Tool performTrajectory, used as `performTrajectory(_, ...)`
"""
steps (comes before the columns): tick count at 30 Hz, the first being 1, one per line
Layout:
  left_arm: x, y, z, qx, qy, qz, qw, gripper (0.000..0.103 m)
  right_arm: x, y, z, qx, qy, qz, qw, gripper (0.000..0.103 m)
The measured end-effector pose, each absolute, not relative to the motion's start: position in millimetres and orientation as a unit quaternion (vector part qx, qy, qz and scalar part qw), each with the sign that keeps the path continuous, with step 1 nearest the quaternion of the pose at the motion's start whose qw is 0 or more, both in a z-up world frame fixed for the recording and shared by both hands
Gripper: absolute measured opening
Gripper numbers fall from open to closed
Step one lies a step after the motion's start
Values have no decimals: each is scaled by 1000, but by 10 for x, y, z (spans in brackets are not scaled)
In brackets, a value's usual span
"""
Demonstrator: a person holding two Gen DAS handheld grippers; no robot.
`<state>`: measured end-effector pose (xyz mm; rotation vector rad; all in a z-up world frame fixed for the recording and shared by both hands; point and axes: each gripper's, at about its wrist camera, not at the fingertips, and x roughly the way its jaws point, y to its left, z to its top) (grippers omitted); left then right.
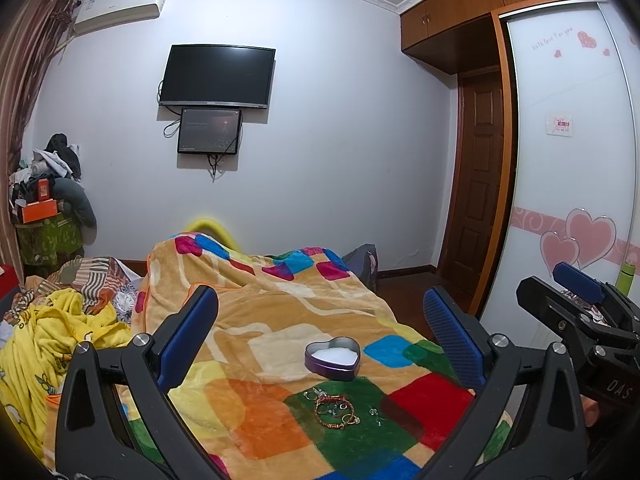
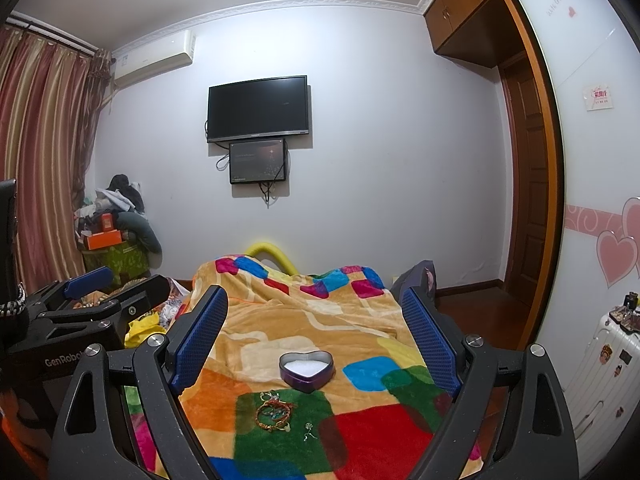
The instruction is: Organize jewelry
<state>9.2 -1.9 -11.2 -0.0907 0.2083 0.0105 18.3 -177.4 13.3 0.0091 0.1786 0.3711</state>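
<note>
A purple heart-shaped tin [image 1: 333, 358] with white lining stands open on the colourful blanket [image 1: 260, 320]; it also shows in the right wrist view [image 2: 306, 371]. Just in front of it a small pile of bracelets and rings [image 1: 334, 407] lies on a green patch, also in the right wrist view [image 2: 273, 412]. A small silver piece [image 1: 375, 415] lies to the right of the pile, also in the right wrist view [image 2: 308, 431]. My left gripper [image 1: 320, 328] is open and empty, above and before the jewelry. My right gripper [image 2: 314, 328] is open and empty, likewise held back from the tin.
The bed carries a yellow quilt [image 1: 48, 332] at the left. A wardrobe with heart stickers [image 1: 576, 160] stands at the right, a white suitcase [image 2: 600, 368] beside it. A TV [image 1: 218, 76] hangs on the far wall. Piled clothes and boxes [image 1: 44, 184] stand at far left.
</note>
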Motion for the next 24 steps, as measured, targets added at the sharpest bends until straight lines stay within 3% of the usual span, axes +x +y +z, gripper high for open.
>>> performTrajectory(13,137,-6,-123,-47,110,7,993,103,208,-1790,144,3,106,186,977,87)
performTrajectory(24,483,117,-457,-43,166,29,985,100,577,-1854,-173,9,197,179,964,87)
